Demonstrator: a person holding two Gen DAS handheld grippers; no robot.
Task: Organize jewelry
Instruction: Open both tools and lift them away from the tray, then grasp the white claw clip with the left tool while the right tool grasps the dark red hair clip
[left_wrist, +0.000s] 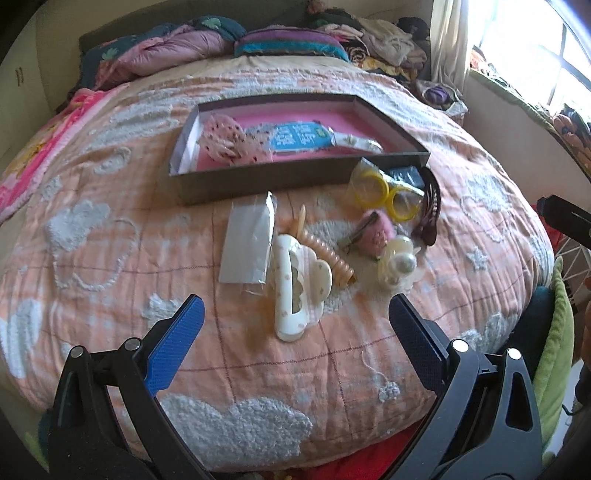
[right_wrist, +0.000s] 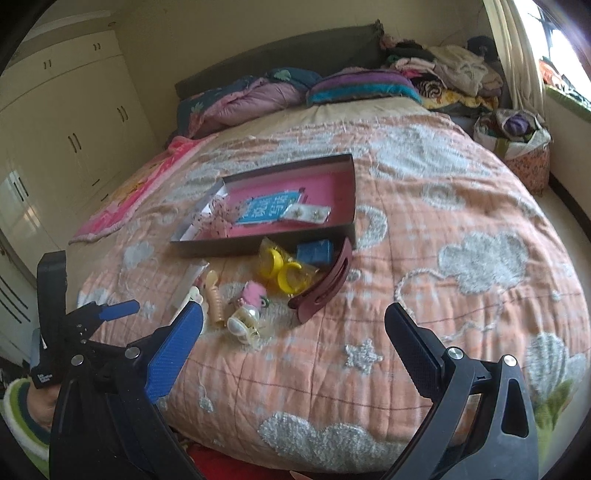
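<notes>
a stiff, light, slippery cream hair claw (left_wrist: 295, 291) is framed by the left gripper (left_wrist: 295, 314), fingers spread and empty; best gripped across its spine. the right gripper (right_wrist: 293, 325) is likewise held open.

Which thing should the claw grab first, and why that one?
Probably the white claw clip. It lies on the bedspread right in front of the left claw, whose jaws are open and empty, so I would ease that claw forward around the clip, then carry it to the open box just behind the pile.
</notes>
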